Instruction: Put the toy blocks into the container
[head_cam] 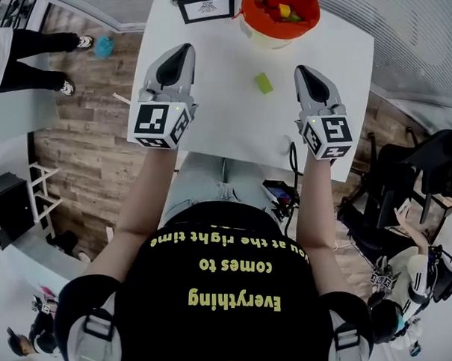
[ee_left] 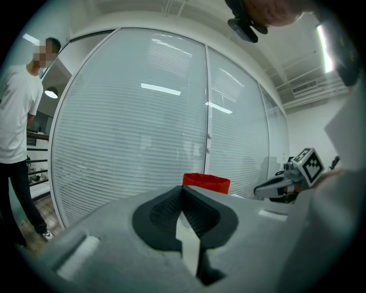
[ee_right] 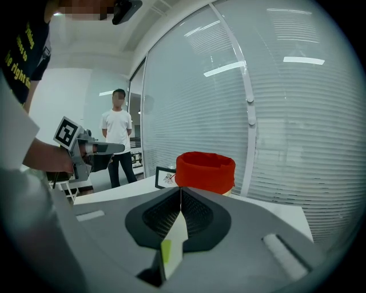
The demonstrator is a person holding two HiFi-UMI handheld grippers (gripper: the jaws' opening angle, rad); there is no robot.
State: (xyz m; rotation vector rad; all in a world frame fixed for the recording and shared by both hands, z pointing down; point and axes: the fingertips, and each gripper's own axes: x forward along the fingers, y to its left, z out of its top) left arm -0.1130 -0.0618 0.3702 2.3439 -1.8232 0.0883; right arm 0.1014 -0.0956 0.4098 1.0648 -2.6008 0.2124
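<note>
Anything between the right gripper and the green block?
No. In the head view only bare table separates the right gripper from the green block.

Bare white table [head_cam: 214, 108] lies open from its near edge to the red container [head_cam: 248, 16] at the far edge. A green block [head_cam: 263, 83] sits mid-table, right of centre; a framed card [head_cam: 207, 6] stands just left of the container.
</note>
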